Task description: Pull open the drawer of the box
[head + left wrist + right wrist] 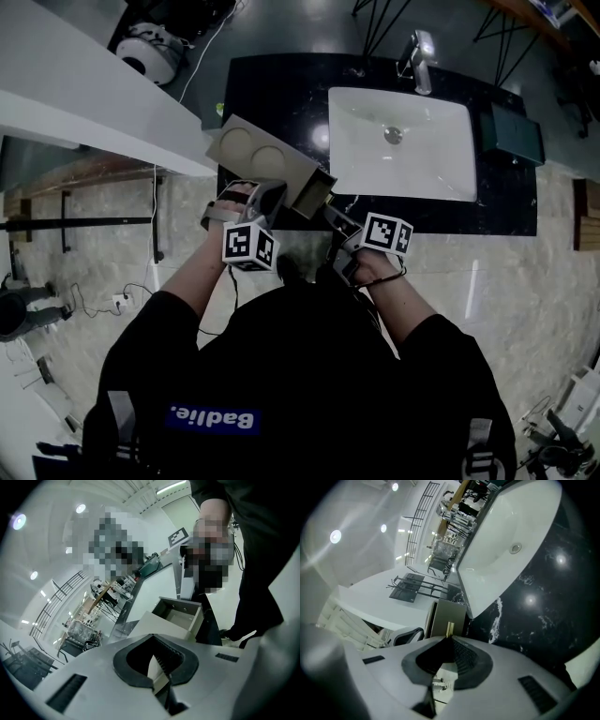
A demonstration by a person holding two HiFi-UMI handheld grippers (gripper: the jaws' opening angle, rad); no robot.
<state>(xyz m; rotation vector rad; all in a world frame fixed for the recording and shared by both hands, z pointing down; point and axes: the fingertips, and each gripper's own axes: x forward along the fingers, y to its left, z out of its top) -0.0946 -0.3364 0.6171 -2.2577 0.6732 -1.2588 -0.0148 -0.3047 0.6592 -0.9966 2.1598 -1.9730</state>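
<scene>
A beige box [251,150] with two round marks on its lid lies on the black counter [281,94], left of the sink. Its drawer [312,193] stands pulled out toward me, and the left gripper view shows it as an empty tray [180,615]. My left gripper [265,197] is shut on the box's near edge [151,663]. My right gripper [331,216] is shut on the drawer's front, where a thin gold handle [450,629] runs into the jaws. The jaws hide the grip points themselves.
A white basin [403,141] with a chrome tap [419,58] fills the counter's right half. A dark green tray [514,134] sits at its far right. A white ledge [84,94] runs along the left, and marble floor lies below the counter edge.
</scene>
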